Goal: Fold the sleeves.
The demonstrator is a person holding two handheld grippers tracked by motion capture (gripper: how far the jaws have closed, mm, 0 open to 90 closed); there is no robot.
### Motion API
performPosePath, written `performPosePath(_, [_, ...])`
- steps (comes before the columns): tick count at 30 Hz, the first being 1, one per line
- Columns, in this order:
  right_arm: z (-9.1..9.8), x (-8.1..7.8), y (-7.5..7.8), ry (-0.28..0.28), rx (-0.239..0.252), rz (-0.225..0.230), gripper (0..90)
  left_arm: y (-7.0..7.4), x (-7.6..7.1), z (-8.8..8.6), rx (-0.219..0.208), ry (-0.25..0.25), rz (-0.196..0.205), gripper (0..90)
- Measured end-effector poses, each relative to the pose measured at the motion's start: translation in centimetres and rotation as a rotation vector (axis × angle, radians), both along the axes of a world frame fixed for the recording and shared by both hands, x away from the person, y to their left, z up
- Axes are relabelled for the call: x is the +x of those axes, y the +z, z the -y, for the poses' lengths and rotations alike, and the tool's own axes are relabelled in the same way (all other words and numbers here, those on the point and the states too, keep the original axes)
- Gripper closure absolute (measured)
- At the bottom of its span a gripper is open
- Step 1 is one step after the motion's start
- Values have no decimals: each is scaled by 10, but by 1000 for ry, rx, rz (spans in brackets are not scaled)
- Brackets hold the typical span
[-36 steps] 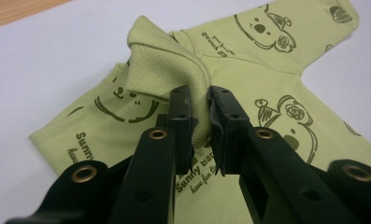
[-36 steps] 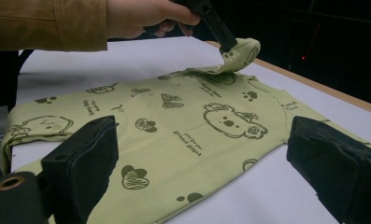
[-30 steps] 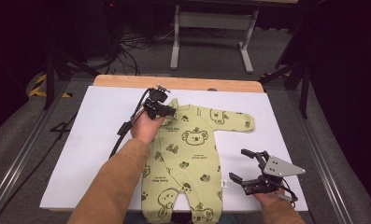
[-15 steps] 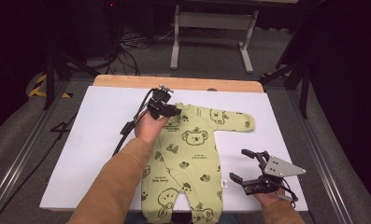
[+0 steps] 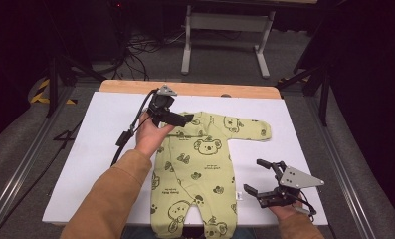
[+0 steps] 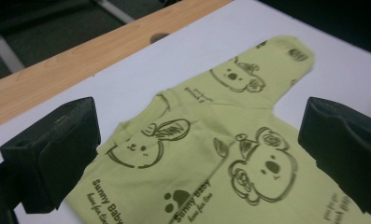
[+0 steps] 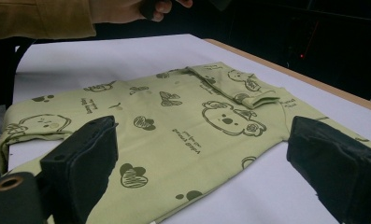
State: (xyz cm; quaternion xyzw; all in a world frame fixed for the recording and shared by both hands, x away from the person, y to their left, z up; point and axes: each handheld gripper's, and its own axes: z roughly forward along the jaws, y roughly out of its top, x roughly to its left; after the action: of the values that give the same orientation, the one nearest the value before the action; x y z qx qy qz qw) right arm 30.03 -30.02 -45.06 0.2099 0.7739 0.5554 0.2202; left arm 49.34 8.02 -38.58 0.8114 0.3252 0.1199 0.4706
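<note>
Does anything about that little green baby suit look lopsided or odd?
Yes. The baby suit lies flat, but one sleeve is folded in across the chest near the left tool, while the other sleeve sticks straight out, so it looks uneven.

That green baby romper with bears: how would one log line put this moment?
left gripper: open, jaws just opened, nothing between | right gripper: open, beside garment | light green bear-print cotton baby romper: flat, one sleeve folded in

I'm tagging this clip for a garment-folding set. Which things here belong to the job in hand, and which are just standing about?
In the job:
- green baby romper, one sleeve folded in
- left gripper, jaws just opened, nothing between them
- right gripper, open beside the romper
- white table cover beneath it

Standing about:
- grey metal stand behind the table
- floor cables
</note>
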Motion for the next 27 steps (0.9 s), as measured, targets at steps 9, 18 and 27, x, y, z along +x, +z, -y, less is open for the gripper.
performPosePath(9, [0,1,-1,-12,-4,-7,92,5,-22,-30,-40,12,58,1])
performPosePath(18, [-1,1,-1,-22,-8,-11,92,8,-52,-58,-67,9,117,1])
performPosePath(27, [-1,2,-1,-23,-9,-9,92,-6,-87,-83,-53,15,134,1])
